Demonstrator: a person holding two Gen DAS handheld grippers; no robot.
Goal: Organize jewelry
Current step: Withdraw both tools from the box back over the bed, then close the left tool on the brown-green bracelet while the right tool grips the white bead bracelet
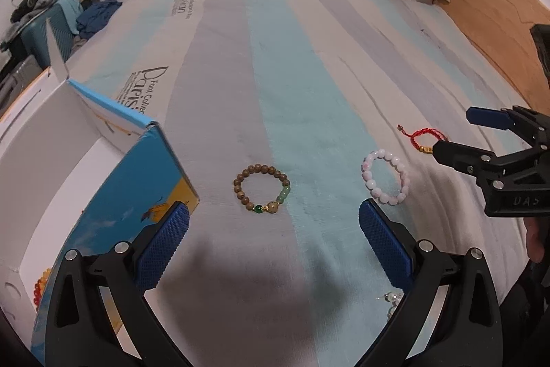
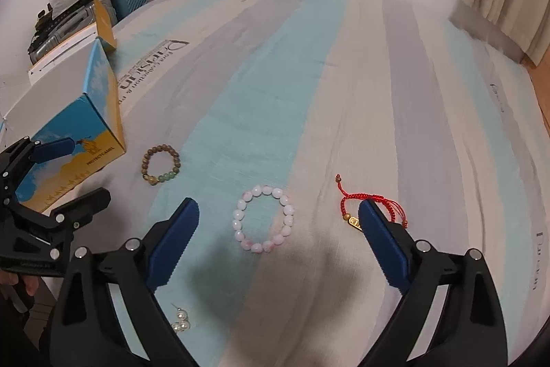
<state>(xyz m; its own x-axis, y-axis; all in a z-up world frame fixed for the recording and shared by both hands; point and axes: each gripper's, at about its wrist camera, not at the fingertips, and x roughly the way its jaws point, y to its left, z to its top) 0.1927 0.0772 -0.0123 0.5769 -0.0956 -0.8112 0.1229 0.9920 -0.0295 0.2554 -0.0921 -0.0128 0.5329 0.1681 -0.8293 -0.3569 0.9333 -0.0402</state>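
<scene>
Your left gripper (image 1: 274, 222) hangs above the bed (image 1: 309, 57) with its blue pads spread wide and nothing between them. The brown bead bracelet (image 1: 262, 188), with its few green beads, lies flat on the striped sheet just beyond the gap between those pads. To its left stands the open blue and yellow box (image 1: 113, 195), white inside, with a string of orange and red beads (image 1: 40, 289) showing at its near corner.

Your right gripper (image 2: 278, 217) is also spread wide and empty. The pink bead bracelet (image 2: 264, 218) lies on the sheet framed between its two fingers, touching neither pad. The red cord bracelet (image 2: 373, 203) with a gold tag lies just right of the pink one, partly hidden behind the right finger. The brown bracelet sits farther left in this view, near the box.

Close to you, by the left finger of the right gripper, a small cluster of pearl pieces (image 2: 181, 322) rests on the sheet; you cannot tell exactly what they are.

Each gripper shows at the edge of the other's view, side by side and well apart. A hand (image 2: 24, 284) holds the left one's grip.
</scene>
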